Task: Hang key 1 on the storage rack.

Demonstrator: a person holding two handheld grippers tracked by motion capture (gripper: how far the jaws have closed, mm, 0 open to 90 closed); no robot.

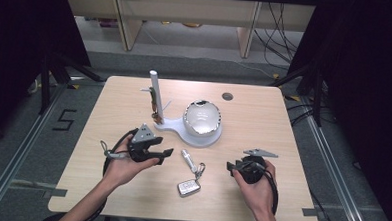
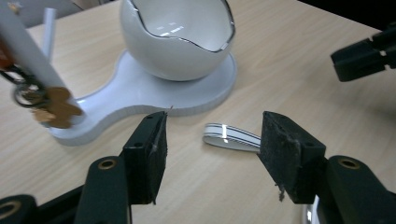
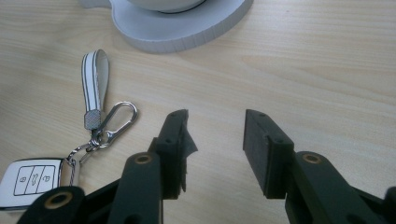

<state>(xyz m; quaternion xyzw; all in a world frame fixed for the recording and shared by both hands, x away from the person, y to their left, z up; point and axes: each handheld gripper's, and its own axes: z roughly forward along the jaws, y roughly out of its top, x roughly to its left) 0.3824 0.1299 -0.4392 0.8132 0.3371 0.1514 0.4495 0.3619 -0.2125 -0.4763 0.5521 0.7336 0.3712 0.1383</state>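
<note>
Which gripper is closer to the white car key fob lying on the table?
Roughly even. The left gripper is open, up-left of the white car key fob; the right gripper is open, up-right of it.

From my left gripper view, the strap (image 2: 232,137) of the car key runs behind my right-hand jaw, so its far end is hidden. The white post (image 2: 28,56) is cut off by the top and left edges, and the trinkets (image 2: 49,106) hanging on it are too blurred to name. In my right gripper view, the key fob (image 3: 32,179) is partly covered by my own jaw and clipped at the bottom edge; the white stand (image 3: 182,28) is cropped at the top. From above, the small dark disc (image 1: 227,96) on the table is perhaps a cable hole.
</note>
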